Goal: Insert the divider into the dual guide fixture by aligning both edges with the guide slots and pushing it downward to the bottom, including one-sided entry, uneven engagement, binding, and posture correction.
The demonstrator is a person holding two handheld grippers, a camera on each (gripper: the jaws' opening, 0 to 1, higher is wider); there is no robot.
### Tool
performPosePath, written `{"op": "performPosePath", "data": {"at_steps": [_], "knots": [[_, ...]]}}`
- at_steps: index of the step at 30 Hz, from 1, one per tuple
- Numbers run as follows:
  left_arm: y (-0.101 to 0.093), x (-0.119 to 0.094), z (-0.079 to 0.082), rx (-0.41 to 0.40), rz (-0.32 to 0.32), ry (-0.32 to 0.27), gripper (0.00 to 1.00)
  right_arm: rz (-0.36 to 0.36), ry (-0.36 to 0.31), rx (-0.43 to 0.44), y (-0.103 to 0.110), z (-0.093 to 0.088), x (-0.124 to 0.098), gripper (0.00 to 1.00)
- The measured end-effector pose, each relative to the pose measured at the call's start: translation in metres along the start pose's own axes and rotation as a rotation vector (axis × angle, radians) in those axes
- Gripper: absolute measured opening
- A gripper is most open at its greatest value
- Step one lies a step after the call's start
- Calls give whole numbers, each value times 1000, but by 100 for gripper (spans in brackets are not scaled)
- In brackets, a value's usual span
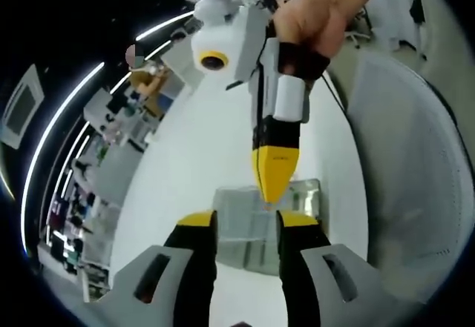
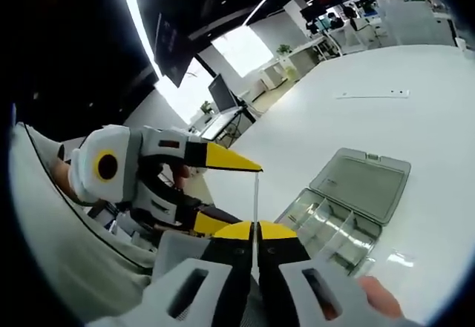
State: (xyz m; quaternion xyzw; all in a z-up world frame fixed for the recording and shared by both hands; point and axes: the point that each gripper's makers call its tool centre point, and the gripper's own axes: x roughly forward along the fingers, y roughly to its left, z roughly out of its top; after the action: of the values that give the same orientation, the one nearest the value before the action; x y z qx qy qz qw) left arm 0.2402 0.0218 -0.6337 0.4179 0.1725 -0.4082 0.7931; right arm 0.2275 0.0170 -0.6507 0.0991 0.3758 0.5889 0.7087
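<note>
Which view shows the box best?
The right gripper view: the clear box lies in full on the white table, lid open, compartments visible. In the left gripper view the box is partly hidden behind the left gripper and the right gripper's tip.

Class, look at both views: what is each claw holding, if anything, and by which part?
The right claw is shut on the lower edge of the thin clear divider, held upright. The left claw is open, holding nothing.

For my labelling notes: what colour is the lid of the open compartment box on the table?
The lid is clear with a grey tint, best seen in the right gripper view.
</note>
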Motion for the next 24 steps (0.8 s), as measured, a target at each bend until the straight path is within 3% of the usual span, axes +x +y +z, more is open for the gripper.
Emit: {"op": "performPosePath", "data": {"at_steps": [8, 24], "knots": [[-2, 0, -3, -17, -11, 1, 36, -11, 14, -33, -1, -6, -1, 0], [-4, -3, -2, -47, -55, -7, 35, -22, 32, -178, -1, -9, -3, 0]]}}
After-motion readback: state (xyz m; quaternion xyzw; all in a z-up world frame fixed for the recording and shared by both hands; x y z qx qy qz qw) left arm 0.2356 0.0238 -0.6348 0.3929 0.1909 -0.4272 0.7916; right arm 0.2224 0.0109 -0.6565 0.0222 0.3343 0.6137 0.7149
